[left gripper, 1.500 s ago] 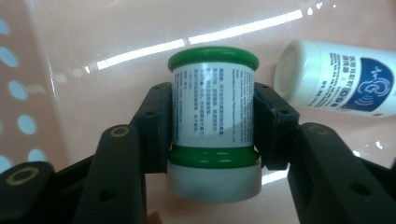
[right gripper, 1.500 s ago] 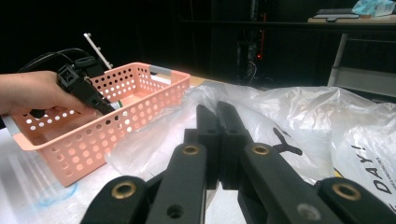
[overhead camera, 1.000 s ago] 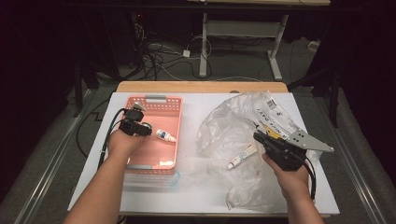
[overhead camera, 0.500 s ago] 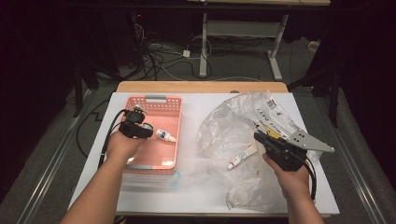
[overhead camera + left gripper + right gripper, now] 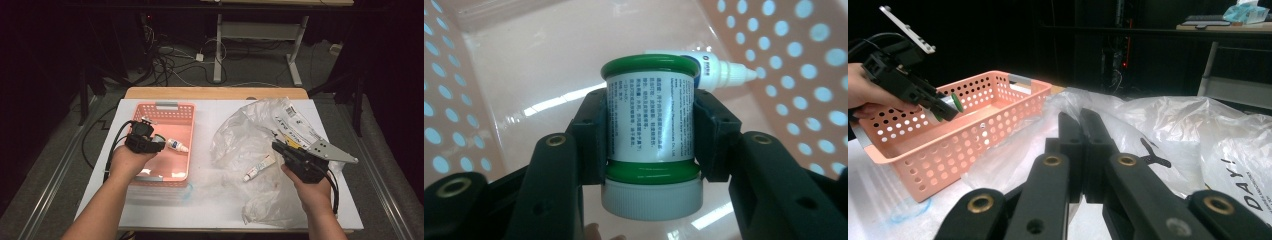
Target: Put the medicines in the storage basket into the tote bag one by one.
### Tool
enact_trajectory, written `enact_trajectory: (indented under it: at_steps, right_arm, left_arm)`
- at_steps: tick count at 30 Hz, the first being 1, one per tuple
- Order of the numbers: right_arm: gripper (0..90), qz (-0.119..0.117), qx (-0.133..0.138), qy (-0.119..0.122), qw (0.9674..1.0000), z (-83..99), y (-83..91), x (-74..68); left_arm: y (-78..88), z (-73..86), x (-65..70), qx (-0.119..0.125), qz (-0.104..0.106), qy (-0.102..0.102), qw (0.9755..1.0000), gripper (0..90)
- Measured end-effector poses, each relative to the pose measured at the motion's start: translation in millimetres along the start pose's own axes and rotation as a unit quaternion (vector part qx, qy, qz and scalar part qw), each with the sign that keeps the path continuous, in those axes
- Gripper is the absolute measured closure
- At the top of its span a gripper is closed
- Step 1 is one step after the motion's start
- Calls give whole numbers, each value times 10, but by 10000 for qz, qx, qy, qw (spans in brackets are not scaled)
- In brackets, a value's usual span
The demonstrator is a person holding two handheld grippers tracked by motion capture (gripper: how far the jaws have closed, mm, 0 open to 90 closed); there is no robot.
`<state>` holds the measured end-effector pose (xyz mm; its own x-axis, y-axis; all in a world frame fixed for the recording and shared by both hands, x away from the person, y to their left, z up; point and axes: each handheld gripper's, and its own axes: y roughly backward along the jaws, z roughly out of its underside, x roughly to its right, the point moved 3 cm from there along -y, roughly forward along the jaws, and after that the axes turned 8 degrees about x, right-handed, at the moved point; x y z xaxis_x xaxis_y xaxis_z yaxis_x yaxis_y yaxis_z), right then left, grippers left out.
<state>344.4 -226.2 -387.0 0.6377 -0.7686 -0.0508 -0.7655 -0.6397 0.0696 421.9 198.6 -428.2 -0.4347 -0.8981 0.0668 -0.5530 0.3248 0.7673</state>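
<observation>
My left gripper (image 5: pixel 650 131) is shut on a small jar (image 5: pixel 651 107) with a white printed label, green rims and a white cap. It holds the jar inside the pink perforated basket (image 5: pixel 192 131), above its floor. A little white dropper bottle (image 5: pixel 176 145) lies on the basket floor just past the jar. In the high view the left gripper (image 5: pixel 151 143) sits over the basket's left half. My right gripper (image 5: pixel 280 148) is shut with nothing between its jaws, over a crumpled clear plastic bag (image 5: pixel 240 137). A small white tube (image 5: pixel 259 167) lies on the bag to its left.
The basket stands at the left of the white tabletop (image 5: pixel 210 200). A printed paper label (image 5: pixel 292 122) lies with the bag at the right. Cables and a desk frame are on the dark floor beyond the table's far wooden edge (image 5: pixel 215 93).
My left gripper has drifted a little toward the near side of the basket with the jar in it. The right gripper and the bag have stayed still.
</observation>
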Motion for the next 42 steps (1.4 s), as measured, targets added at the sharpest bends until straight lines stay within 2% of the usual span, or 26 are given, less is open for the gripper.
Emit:
enact_trajectory:
  at_steps: [3, 7, 14, 18, 25, 29, 35, 42]
  right_arm:
    - [900, -9, -27, -25, 10000, 10, -10, -19]
    - [900, -29, -24, 21, 10000, 7, -8, -21]
    - [900, -12, -3, 31, 10000, -5, 7, -24]
    - [900, -24, -7, 46, 10000, -5, 6, -29]
    - [900, -33, -20, 57, 10000, 0, 3, -30]
    - [900, -33, -54, 63, 10000, 14, -10, -39]
    - [900, -47, -101, 91, 9999, 39, -32, -41]
    - [900, -44, -129, 74, 9999, 52, -42, -46]
  left_arm:
    - [54, 36, 31, 109, 12, -55, 9999, 541]
    - [110, 100, 95, 218, 146, -137, 9996, 541]
    - [176, 204, 194, 475, 402, -103, 9980, 541]
    - [221, 257, 258, 637, 436, -198, 9968, 541]
    - [263, 376, 313, 1028, 561, -174, 9930, 542]
    - [256, 444, 338, 1233, 534, -200, 9907, 542]
    - [318, 458, 363, 1525, 630, -212, 9861, 542]
    - [302, 443, 463, 1574, 805, -204, 9840, 542]
